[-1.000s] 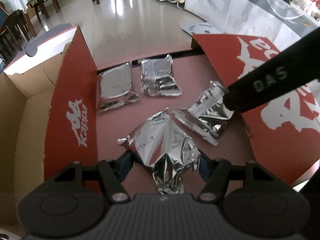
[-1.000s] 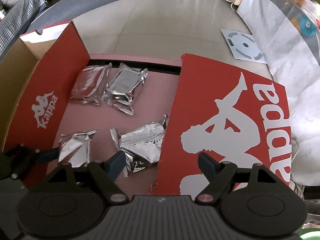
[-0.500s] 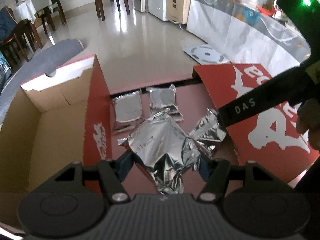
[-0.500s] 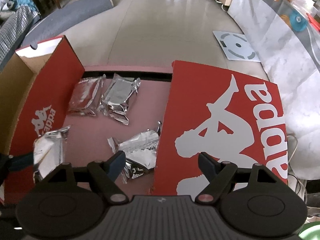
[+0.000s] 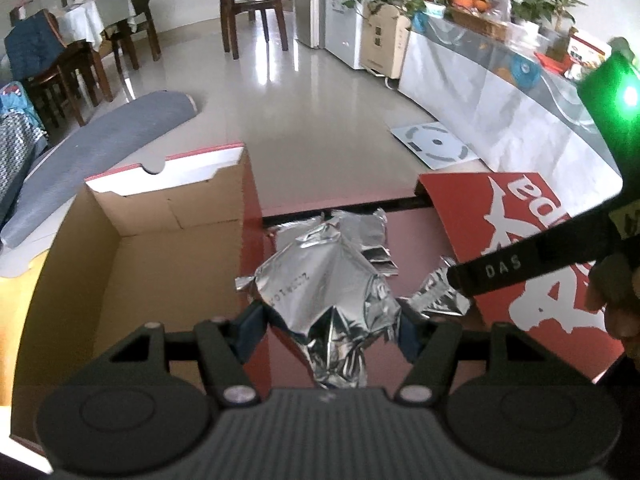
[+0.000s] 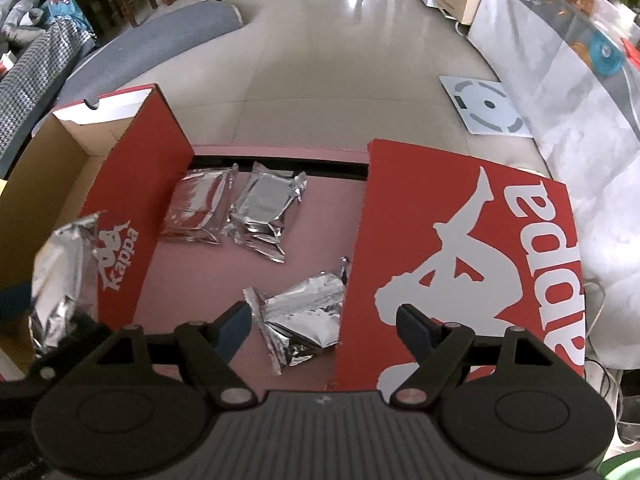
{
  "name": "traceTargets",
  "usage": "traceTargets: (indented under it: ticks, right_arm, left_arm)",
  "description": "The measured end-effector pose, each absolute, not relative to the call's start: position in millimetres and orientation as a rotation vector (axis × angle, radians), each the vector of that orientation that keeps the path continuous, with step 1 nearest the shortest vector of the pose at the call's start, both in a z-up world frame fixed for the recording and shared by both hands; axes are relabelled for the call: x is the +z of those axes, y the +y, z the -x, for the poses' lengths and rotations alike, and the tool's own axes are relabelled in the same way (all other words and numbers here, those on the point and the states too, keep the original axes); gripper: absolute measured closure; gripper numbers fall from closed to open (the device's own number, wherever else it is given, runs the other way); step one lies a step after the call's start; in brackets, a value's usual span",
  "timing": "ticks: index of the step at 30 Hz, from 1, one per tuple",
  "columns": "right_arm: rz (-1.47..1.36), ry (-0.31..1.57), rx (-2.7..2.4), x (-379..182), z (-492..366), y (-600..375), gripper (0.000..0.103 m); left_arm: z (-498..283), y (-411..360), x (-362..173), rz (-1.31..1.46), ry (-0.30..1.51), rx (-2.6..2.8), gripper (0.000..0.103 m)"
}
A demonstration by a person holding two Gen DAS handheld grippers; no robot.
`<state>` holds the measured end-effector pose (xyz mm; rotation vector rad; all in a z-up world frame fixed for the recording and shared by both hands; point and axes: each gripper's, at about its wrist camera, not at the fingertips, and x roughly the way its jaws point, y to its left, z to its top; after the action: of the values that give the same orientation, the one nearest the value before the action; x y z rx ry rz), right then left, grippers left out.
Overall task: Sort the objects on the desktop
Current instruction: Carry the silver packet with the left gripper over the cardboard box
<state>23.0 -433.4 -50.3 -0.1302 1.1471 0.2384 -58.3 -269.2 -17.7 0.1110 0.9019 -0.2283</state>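
My left gripper [image 5: 330, 330] is shut on a crumpled silver foil pouch [image 5: 320, 284], held in the air near the red wall of the open shoe box [image 5: 136, 264]. From the right wrist the same held pouch [image 6: 60, 272] shows at the left, by the box wall [image 6: 136, 196]. My right gripper [image 6: 324, 326] is open above another foil pouch [image 6: 304, 316] lying on the pink table [image 6: 320, 224] against the red box lid [image 6: 460, 248]. Two more pouches [image 6: 196, 208] [image 6: 264, 208] lie side by side farther back.
The shoe box's brown inside [image 5: 160, 280] is bare. The red lid [image 5: 532, 256] lies flat to the right. A hand [image 5: 616, 296] holds the other gripper's bar [image 5: 520, 264] across the left wrist view. Beyond the table edge are floor, a grey mat [image 6: 152, 44] and a scale [image 6: 486, 108].
My left gripper has lifted the foil pouch off the table and carried it toward the shoe box. The right gripper has stayed over its pouch, still open.
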Motion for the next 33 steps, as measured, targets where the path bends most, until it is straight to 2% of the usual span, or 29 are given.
traceTargets:
  ticks: [19,33]
  right_arm:
    - [0.124,1.106,0.390,-40.7,-17.0,-387.8,0.024]
    - [0.084,1.049,0.441,-29.1,-18.4,-356.3,0.024]
  left_arm:
    - [58.4,-213.8,-9.7,-0.051,0.884,-0.137,0.040]
    - [52.8,-167.3,-24.0,-0.041,0.919,-0.071,0.040]
